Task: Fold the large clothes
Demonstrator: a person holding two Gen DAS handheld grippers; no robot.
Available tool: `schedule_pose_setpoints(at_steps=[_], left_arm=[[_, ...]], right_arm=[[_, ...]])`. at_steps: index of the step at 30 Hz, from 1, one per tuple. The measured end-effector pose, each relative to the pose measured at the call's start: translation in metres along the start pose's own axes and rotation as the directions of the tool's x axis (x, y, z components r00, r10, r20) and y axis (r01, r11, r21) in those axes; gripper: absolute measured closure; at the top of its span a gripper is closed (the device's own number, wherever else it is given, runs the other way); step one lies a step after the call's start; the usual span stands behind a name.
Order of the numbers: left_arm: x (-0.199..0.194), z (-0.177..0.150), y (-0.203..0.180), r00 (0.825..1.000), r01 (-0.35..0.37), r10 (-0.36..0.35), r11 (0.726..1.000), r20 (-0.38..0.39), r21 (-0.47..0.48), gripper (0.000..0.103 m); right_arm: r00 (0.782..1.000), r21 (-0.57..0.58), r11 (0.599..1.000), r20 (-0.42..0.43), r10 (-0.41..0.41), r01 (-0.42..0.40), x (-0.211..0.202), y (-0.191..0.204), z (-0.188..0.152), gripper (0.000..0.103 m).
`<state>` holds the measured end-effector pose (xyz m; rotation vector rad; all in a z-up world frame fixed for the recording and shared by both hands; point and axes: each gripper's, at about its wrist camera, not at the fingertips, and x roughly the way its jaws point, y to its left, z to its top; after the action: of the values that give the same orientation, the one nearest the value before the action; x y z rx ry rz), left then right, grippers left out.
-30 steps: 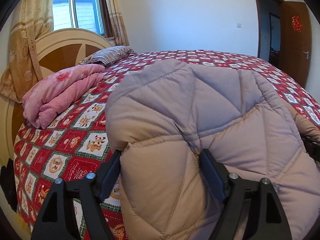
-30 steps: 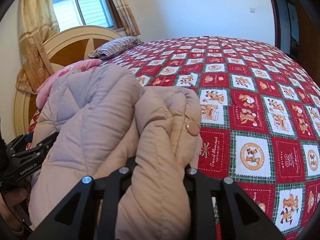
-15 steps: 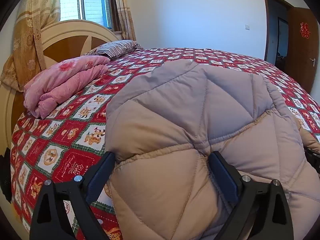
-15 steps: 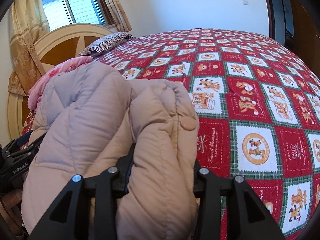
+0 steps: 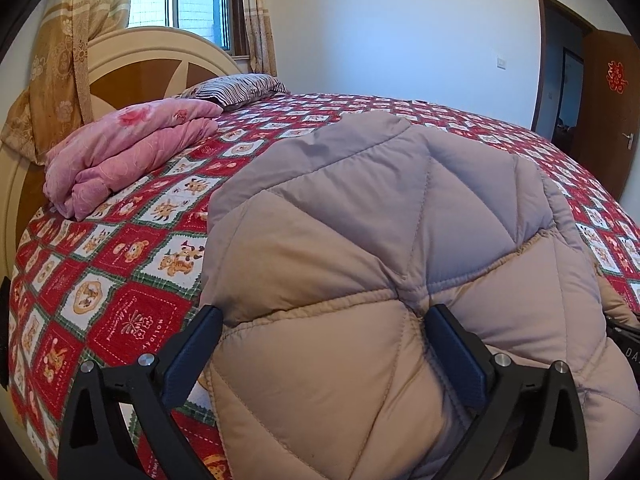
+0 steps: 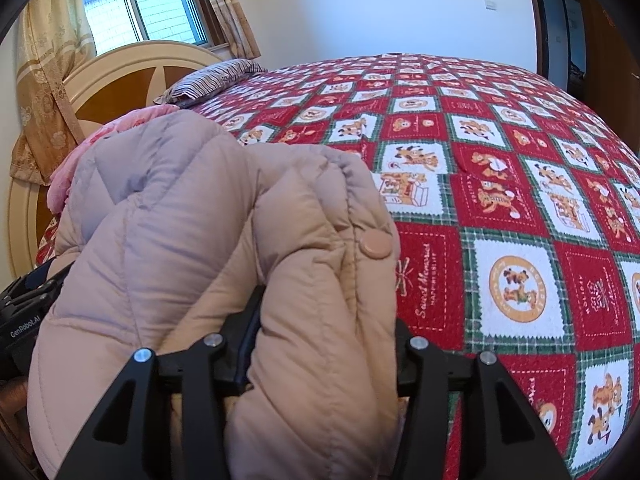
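Note:
A puffy beige quilted jacket [image 5: 380, 240] lies bunched on the red patchwork bedspread [image 5: 132, 280] near the bed's front edge. My left gripper [image 5: 324, 332] straddles its left end. Its jaws are opening and stand wide, with the padding bulging between them; the left finger [image 5: 196, 344] only lies beside the jacket's edge. My right gripper [image 6: 326, 328] is around a thick fold of the jacket [image 6: 180, 240] with a snap button [image 6: 375, 245]. Its jaws are opening too, but the pads still press the fold. The left gripper's body [image 6: 24, 312] shows at the right wrist view's left edge.
A folded pink quilt [image 5: 120, 152] and a striped pillow [image 5: 236, 90] lie by the cream and brown headboard [image 5: 132, 68]. Curtains and a window are behind it. An open doorway and a brown door [image 5: 608, 112] are at the right. The bedspread [image 6: 520, 200] stretches bare beyond the jacket.
Both grippers' jaws have spread apart around the jacket, the left one to its full width. The jacket has puffed out between them and sunk slightly toward the bed.

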<state>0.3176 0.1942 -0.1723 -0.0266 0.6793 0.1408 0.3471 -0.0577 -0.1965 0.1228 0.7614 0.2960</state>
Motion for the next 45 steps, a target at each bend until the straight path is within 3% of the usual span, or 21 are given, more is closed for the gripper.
schedule_pose_setpoints(at_steps=[24,28,32,38,45], left_arm=[[-0.002,-0.001,0.002,1.0,-0.023,0.023,1.0,0.014,-0.007,0.001],[-0.05,0.008,0.001,0.994,-0.102,0.102,0.995,0.049,0.007,0.001],[-0.138,0.008,0.007,0.979,-0.062,0.065,0.998,0.193,-0.021,0.001],[-0.23,0.002,0.011,0.953,-0.021,0.023,1.0,0.302,-0.009,0.001],[-0.272,-0.001,0.012,0.935,-0.012,0.015,1.0,0.354,-0.01,0.001]], right_arm=[[1.0,-0.003,1.0,-0.017,-0.024,0.024,0.01,-0.001,-0.001,0.04],[0.999,0.017,0.999,-0.017,-0.03,0.03,-0.02,0.001,0.008,0.035],[0.994,-0.023,0.999,0.103,-0.037,0.04,-0.091,0.016,0.008,0.011],[0.964,-0.109,0.994,0.266,0.008,0.022,-0.197,0.052,-0.011,0.006],[0.938,-0.168,0.986,0.341,0.064,-0.006,-0.237,0.083,-0.02,0.005]])
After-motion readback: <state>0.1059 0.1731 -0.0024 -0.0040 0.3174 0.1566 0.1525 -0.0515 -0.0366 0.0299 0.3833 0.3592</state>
